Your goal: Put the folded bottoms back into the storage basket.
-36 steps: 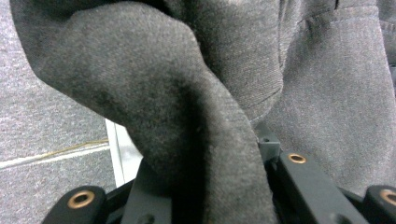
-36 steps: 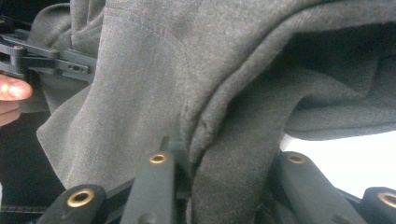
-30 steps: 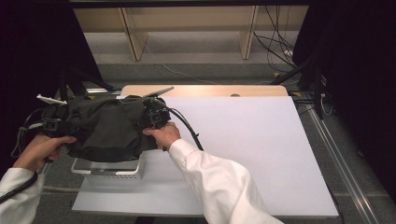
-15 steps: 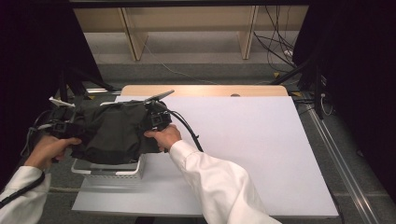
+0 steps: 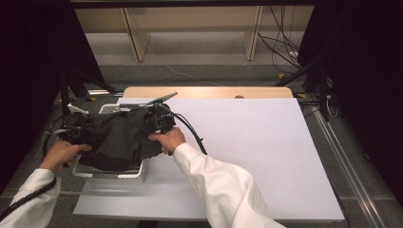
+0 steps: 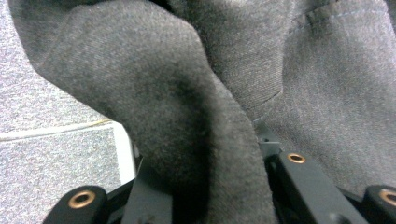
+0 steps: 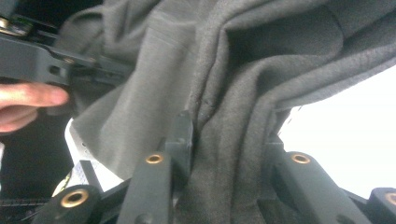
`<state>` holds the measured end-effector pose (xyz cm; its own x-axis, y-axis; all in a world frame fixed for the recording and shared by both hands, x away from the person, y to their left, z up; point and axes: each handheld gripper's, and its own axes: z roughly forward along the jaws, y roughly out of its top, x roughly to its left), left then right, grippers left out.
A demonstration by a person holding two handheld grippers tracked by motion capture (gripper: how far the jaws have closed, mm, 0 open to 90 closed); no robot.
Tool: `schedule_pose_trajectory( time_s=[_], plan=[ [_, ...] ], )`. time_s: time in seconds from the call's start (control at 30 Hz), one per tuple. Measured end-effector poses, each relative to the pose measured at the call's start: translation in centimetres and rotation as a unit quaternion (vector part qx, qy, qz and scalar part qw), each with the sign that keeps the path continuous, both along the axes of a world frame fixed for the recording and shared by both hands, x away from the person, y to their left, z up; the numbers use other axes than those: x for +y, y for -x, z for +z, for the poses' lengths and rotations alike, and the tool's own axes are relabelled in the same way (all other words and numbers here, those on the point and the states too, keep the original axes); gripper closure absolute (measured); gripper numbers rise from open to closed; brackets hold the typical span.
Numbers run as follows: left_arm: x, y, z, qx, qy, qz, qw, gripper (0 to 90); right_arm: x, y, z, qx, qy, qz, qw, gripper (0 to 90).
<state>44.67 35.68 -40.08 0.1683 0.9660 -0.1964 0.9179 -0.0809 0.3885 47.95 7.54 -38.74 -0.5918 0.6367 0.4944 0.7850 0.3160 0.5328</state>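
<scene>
Dark garment going into the basket, both grippers holding it.

The table (image 5: 247, 156) carries a white basket (image 5: 111, 176) at its left, and the garment (image 5: 116, 137) (grey cloth, bunched) hangs over it, seemingly partly inside; settling it in and letting go look left to do. Left gripper (image 6: 212, 186) is clamped on a thick fold, right gripper (image 7: 229, 154) likewise on its own fold, its jaws having just closed further. Against the earlier frames, the left hand (image 5: 62, 154) sits lower and the cloth has sunk toward the basket.
</scene>
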Motion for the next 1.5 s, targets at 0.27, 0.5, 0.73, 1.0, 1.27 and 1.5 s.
schedule_pose_trajectory(
  time_s=[0.27, 0.5, 0.73, 1.0, 1.27, 1.5],
  plan=[
    [-1.6, -1.1, -3.7, 0.035, -0.014, 0.002, 0.9993, 66.0, 0.3, 0.2, -0.1, 0.002, -0.004, 0.005, 1.0000, 68.1],
    [-2.0, -1.3, -3.4, 0.051, -0.034, 0.004, 0.9981, 53.0, 0.1, 0.2, 0.0, 0.008, -0.011, 0.008, 0.9999, 61.3],
    [-1.0, 0.6, 1.8, -0.009, -0.019, 0.020, 0.9996, 31.5, -0.2, 0.1, 0.4, 0.010, -0.021, 0.008, 0.9997, 58.5],
    [-1.5, 1.0, 4.4, -0.052, 0.018, 0.017, 0.9984, 28.3, 0.4, 0.5, 0.2, -0.002, -0.012, 0.010, 0.9999, 73.8],
    [-1.3, 0.2, 3.5, -0.047, 0.033, 0.032, 0.9978, 27.6, 1.5, 0.9, -0.8, 0.002, -0.011, 0.017, 0.9998, 76.9],
    [-1.4, 0.1, 3.2, -0.044, 0.032, 0.033, 0.9980, 26.6, 3.2, 1.9, -2.6, 0.003, 0.014, 0.036, 0.9992, 76.9]
  ],
)
